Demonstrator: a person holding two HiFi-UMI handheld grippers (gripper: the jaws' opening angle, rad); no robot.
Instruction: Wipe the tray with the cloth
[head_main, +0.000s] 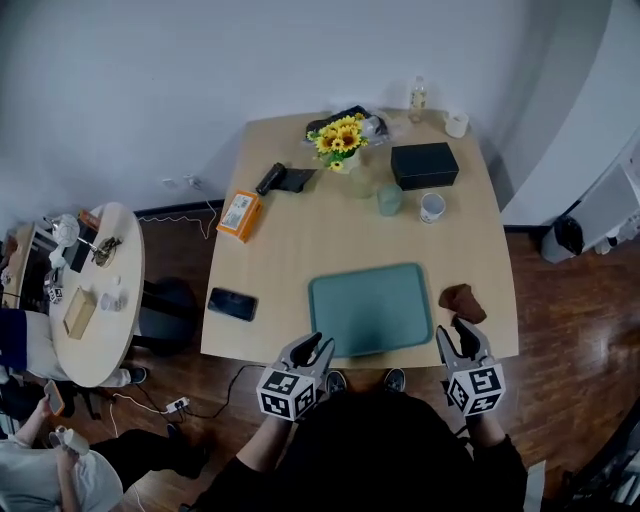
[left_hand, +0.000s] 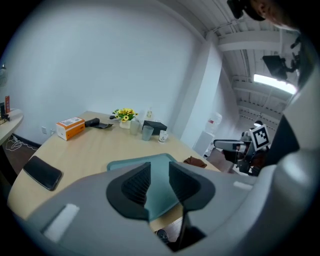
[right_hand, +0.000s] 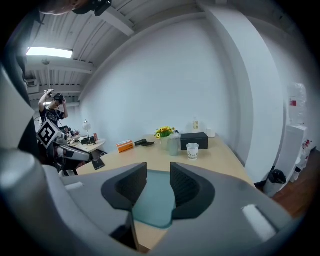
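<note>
A teal tray (head_main: 370, 308) lies on the wooden table near its front edge. To the right of the tray sits a crumpled brown cloth (head_main: 463, 301), by the table's right side. My left gripper (head_main: 318, 343) hovers at the table's front edge by the tray's near left corner, open and empty. My right gripper (head_main: 455, 332) hangs just in front of the cloth, apart from it, also open with nothing between its jaws. The left gripper view shows the tray (left_hand: 127, 163) and the cloth (left_hand: 194, 161) past the left gripper (left_hand: 160, 170). In the right gripper view the tray (right_hand: 155, 200) shows beyond the right gripper (right_hand: 158, 172).
A black phone (head_main: 232, 303) lies left of the tray. Farther back stand an orange box (head_main: 239, 215), a sunflower vase (head_main: 340, 140), a black box (head_main: 424, 165), a glass (head_main: 389, 199) and a white cup (head_main: 432, 207). A cluttered round side table (head_main: 100, 330) stands at the left.
</note>
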